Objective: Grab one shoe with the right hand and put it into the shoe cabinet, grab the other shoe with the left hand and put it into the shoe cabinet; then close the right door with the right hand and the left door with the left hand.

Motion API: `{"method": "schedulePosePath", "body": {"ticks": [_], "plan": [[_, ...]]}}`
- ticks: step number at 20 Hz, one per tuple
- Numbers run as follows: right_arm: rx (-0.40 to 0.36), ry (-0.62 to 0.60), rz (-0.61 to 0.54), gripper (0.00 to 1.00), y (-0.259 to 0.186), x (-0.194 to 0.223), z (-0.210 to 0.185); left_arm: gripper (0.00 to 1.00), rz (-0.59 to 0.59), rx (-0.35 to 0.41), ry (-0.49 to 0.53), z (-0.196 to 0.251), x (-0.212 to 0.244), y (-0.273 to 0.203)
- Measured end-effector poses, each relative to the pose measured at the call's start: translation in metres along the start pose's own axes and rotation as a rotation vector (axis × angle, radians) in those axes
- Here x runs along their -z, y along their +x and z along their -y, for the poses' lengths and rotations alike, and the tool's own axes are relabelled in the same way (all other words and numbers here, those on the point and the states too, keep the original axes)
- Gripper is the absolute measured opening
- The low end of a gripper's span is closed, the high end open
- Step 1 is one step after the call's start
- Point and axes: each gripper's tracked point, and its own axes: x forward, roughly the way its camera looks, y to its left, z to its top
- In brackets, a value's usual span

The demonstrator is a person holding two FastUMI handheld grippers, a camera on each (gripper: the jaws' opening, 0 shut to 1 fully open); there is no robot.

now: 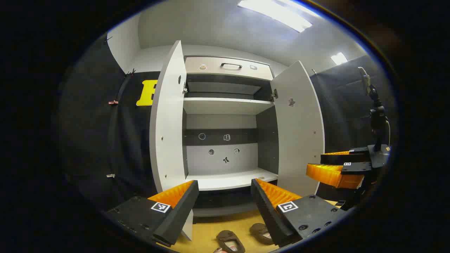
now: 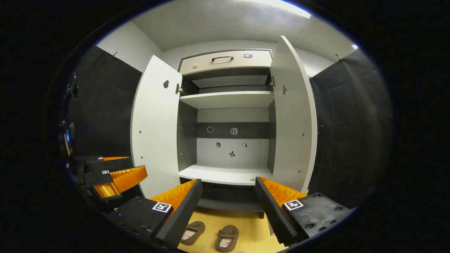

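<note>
ceiling light [image 1: 277, 14] glowing overhead — black stand [image 1: 378, 119] (upright) by the cloth wall [image 2: 348, 123].

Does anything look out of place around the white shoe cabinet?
Nothing stands out. The white shoe cabinet stands with both doors open, and the two brown shoes lie side by side on the yellow floor.

1. tall white shoe cabinet [image 2: 154, 123]: smooth matt laminate boards, with darker grey matt panels inside.
2. small door hinges [image 2: 178, 89]: shiny metal.
3. pale yellow floor [image 2: 251, 230]: smooth, faint sheen.
4. pair of brown shoes [image 2: 227, 238]: soft, dull, suede-like cloth.
5. black booth wall [image 2: 348, 140]: matt, slightly creased cloth.
6. jaws: ridged inner faces.
</note>
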Motion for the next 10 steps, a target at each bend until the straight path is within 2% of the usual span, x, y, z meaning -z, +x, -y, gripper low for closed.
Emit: {"method": "schedulePosePath", "body": {"ticks": [10], "plan": [[0.02, -0.001, -0.009, 0.99, -0.0003, 0.0035, -0.0016, 0.95, -0.013, 0.006, 0.007, -0.0023, 0.005, -0.0041]]}}
